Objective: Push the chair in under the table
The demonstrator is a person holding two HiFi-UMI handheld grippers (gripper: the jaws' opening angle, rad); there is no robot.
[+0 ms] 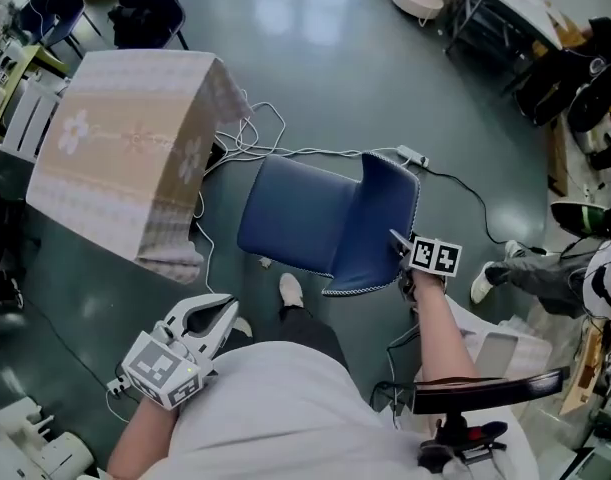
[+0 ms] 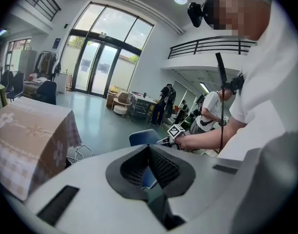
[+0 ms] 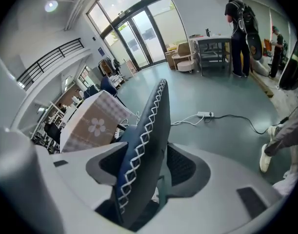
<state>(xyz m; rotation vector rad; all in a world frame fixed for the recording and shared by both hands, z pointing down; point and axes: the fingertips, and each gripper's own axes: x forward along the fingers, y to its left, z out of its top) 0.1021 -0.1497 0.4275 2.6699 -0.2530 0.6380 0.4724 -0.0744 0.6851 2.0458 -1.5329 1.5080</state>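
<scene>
Jaws of left hand-held gripper (image 1: 225, 310) sit together, empty; right hand-held gripper (image 1: 397, 243) straddles backrest (image 1: 380, 218) of blue chair (image 1: 300, 218), jaws apart, chair standing near cloth-covered bench (image 1: 125, 138), not under it.

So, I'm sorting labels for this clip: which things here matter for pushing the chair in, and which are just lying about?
Job:
chair
table
right gripper, open around the backrest

Lying about:
floor cables
power strip
dark chair beyond the table
</scene>
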